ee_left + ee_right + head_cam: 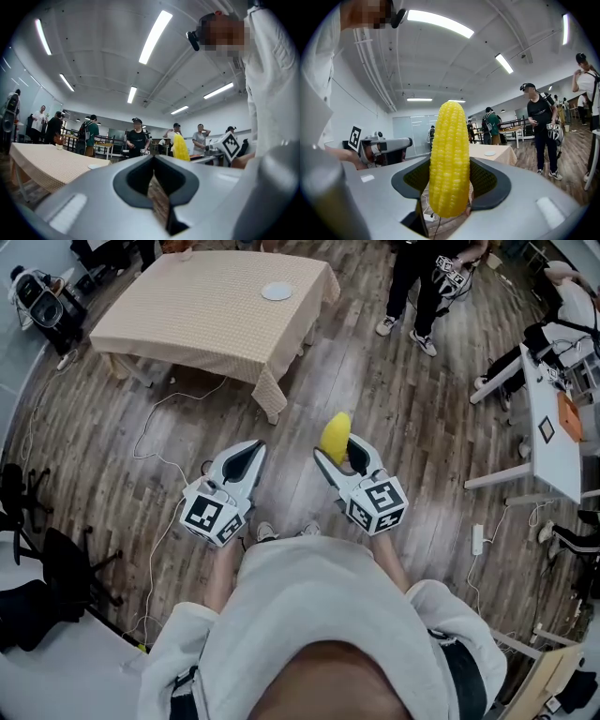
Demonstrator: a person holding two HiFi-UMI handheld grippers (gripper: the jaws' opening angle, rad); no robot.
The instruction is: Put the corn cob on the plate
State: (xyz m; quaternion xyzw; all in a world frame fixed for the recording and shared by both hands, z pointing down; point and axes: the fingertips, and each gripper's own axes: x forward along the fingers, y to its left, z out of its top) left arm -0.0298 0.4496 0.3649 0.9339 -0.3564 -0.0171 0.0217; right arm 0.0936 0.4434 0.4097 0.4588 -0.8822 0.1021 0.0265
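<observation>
Ok, status: the right tool (450, 185) is clamped on the yellow corn cob (449, 159), with both ribbed dark pads pressing its sides. The cob stands roughly upright in the jaws, gripped below its middle, so most of its length pokes up past the fingertips. In the head view the cob (336, 437) sits over the wood-plank floor (394, 418), carried in the right tool (339, 448) in front of the person.

The left tool (153, 158) is closed, tips touching with nothing between them. From above, the left tool (253, 451) is held alongside the right one, apart from it.

The target is the small round white plate (277, 291) on the table with the beige checked cloth (187, 315), well apart from the cob. The plate (489, 153) also shows in the right gripper view, ahead past the cob.

Handling, my read:
- It looks light and stiff, so it shouldn't sag.
- The round, bumpy kernel surface gives the pads some bite, but the cob could pivot about the pinch line.
- The hold is low, so the top-heavy end may tip on a fast swing.
- A grip nearer mid-length, across the thickest part, would be steadier.
- It will likely roll on release, so lay it flat near the plate's centre.
- I can't tell whether it's real or plastic, so go easy on squeeze.
</observation>
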